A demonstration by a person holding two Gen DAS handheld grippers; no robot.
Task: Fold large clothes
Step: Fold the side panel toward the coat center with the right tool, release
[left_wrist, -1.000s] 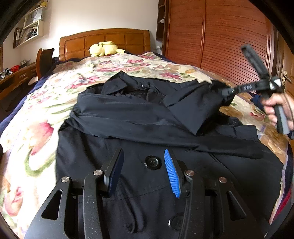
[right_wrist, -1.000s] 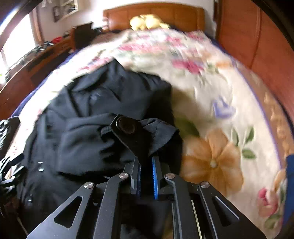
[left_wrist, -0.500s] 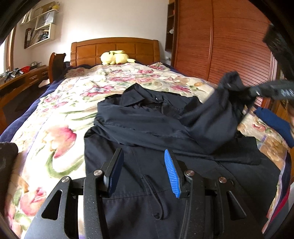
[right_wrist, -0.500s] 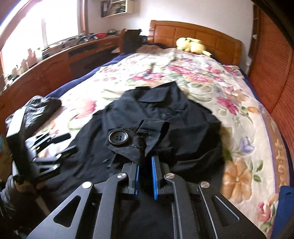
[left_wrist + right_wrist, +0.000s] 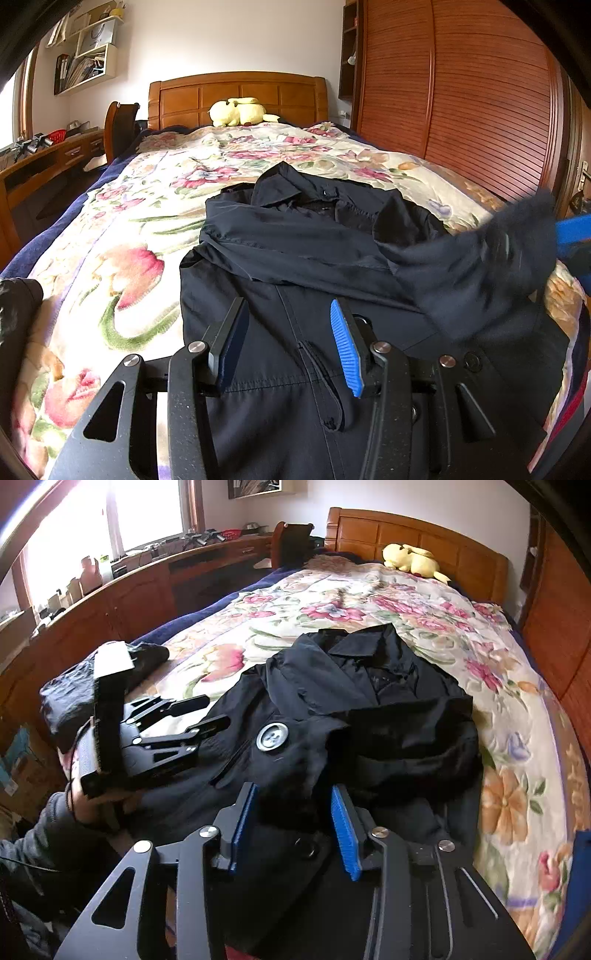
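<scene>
Since a second ago the right gripper (image 5: 293, 829) has carried the coat's cuffed sleeve end (image 5: 295, 753) away from the wardrobe side and across the chest, and its fingers have just been opening, so the cuff with its large grey button (image 5: 272, 737) now lies between the parted blue pads, which no longer press on it. Going left to right: a dark glossy bundle (image 5: 74, 694) sits at the bed's left edge, then the left gripper (image 5: 212, 710), held in the person's hand (image 5: 86, 797), hangs over the coat's left side with its fingers released and nothing between them; the left wrist view shows only the coat's front placket beneath them. Next comes the long black button-front coat (image 5: 295, 266), spread face up on the flower-patterned quilt (image 5: 369, 590) with its collar (image 5: 365, 646) toward the wooden headboard (image 5: 240, 96) and its hem toward the person, so its long axis runs from the grippers up the bed. One sleeve is already folded across the chest, and the second sleeve is draped over it. A yellow plush toy (image 5: 238, 110) rests by the headboard, and a slatted wooden wardrobe (image 5: 461, 92) closes the right side. Judging from this, the next fold would bring the hem up toward the collar; both grippers stand at the hem end, pointing along that axis, each about as near to its own corner.
</scene>
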